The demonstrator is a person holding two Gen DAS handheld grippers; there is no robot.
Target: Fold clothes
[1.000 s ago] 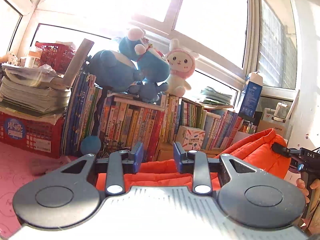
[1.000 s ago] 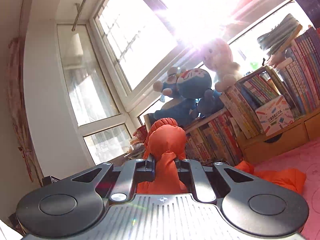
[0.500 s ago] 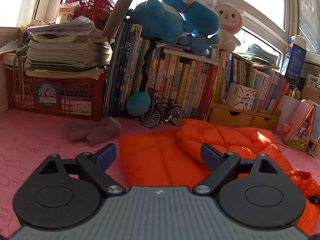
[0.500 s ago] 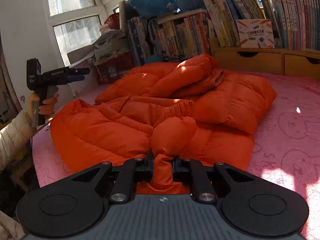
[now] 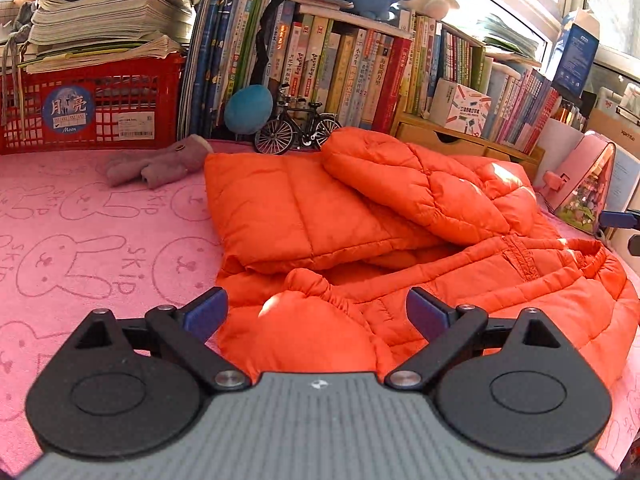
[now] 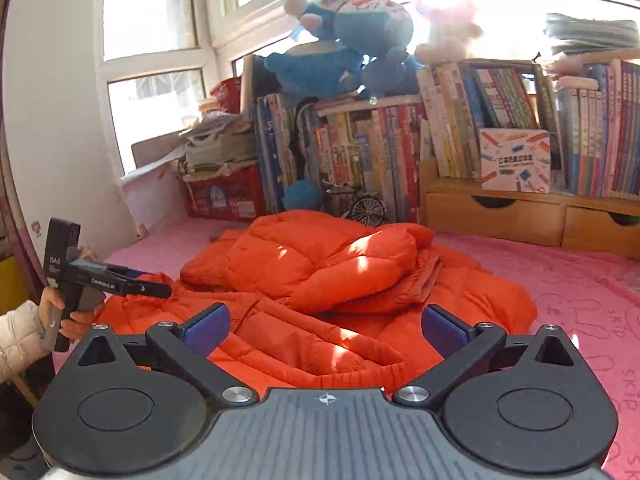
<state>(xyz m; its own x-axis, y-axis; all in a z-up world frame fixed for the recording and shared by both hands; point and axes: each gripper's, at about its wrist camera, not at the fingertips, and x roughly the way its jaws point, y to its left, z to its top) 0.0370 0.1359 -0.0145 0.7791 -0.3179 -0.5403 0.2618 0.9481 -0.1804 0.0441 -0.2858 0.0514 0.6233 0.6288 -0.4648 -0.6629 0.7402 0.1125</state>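
Note:
An orange puffer jacket [image 5: 360, 216] lies bunched on the pink rabbit-print cloth [image 5: 80, 248]; it also shows in the right wrist view [image 6: 320, 272]. One sleeve lies folded over the body, and a cuffed sleeve end [image 5: 312, 316] lies near my left gripper. My left gripper [image 5: 318, 312] is open and empty just above that sleeve end. My right gripper [image 6: 326, 326] is open and empty over the jacket's near edge. In the right wrist view the left gripper [image 6: 80, 280], held in a hand, is at the jacket's left side.
A bookshelf [image 5: 360, 64] with plush toys lines the back. A red crate [image 5: 88, 108] with papers stands back left. A grey plush toy [image 5: 156, 162], a blue ball [image 5: 248, 108] and a model bicycle [image 5: 298, 128] lie behind the jacket. A pink case [image 5: 584, 184] stands at right.
Both grippers lowered the jacket onto the cloth. The left gripper opened first, then the right let go of the sleeve and opened. The jacket now lies free.

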